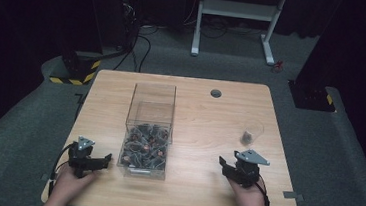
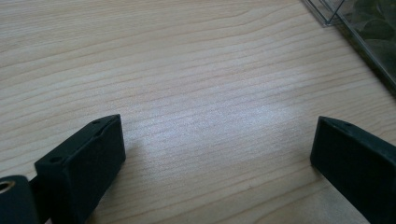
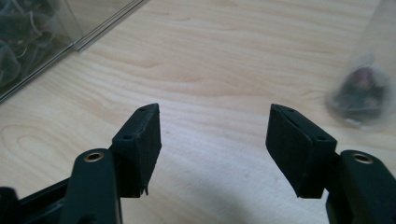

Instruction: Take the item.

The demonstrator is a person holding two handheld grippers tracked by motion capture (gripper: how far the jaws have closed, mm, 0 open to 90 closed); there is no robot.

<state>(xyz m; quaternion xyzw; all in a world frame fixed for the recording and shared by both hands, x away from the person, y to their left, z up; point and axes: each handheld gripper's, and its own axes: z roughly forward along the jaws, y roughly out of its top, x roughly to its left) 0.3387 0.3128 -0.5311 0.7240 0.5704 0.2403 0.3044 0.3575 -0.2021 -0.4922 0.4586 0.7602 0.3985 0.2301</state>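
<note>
Right gripper (image 1: 226, 168): jaws apart, nothing between them, low over the table (image 1: 205, 115).
Left gripper (image 1: 99, 161): jaws apart, empty.
Tea bags: in clear box (image 1: 148, 130) (nearer the left gripper); one in cup (image 1: 252, 131), ahead of the right gripper.

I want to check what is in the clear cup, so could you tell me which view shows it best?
The right gripper view: the cup is close, and a tea bag shows through its wall. The high view shows the whole cup, but small and dim. The left gripper view looks at the table and the box corner.
</note>
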